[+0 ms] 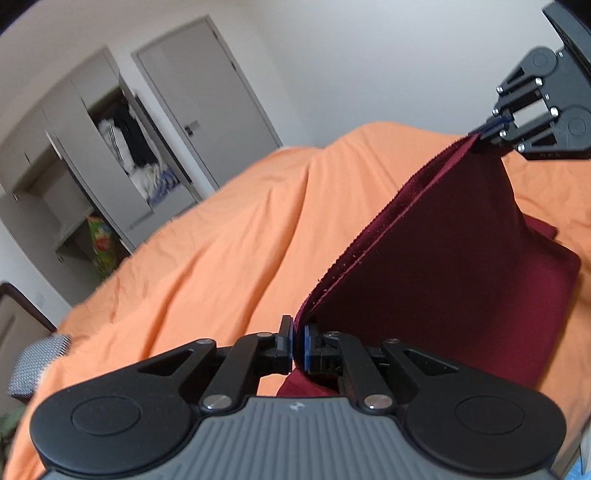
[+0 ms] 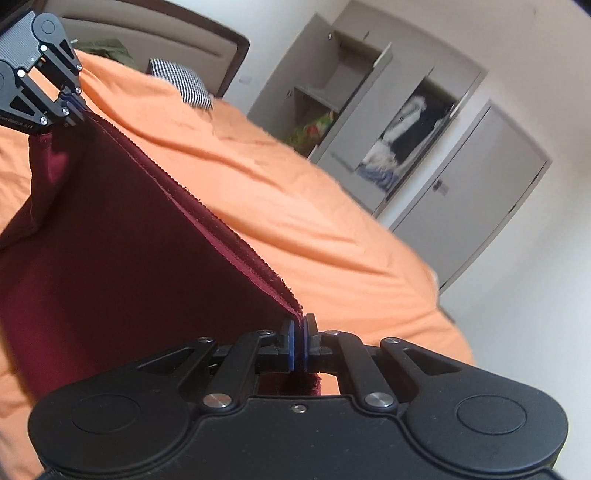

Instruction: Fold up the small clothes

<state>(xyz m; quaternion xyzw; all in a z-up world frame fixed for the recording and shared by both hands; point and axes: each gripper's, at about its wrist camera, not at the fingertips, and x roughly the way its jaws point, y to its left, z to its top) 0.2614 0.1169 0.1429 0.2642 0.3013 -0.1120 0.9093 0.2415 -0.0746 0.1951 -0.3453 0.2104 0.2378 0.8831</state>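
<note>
**Maroon garment held taut between both grippers above the orange bed**

The left gripper is clenched on one end of the top hem of a maroon garment, and the right gripper is clenched on the other end. In each wrist view the jaws are pressed together with the cloth pinched between the blue pads, and a bit of fabric sticks out behind them. In the left wrist view the right gripper shows at the far right, and in the right wrist view the left gripper shows at the far left.

The held edge is a double, ribbed hem with a rough, fuzzy border. It runs straight and tight from one gripper to the other. Below it the garment hangs down as a flat panel, and its lower part lies on the orange bed cover, where a folded corner rests flat.

The bed cover is wide and mostly bare on the far side of the hem, with only soft wrinkles. A checked pillow lies near the headboard. Beyond the bed edge stands a grey wardrobe with open doors and clothes inside, and beside it a closed door.
</note>
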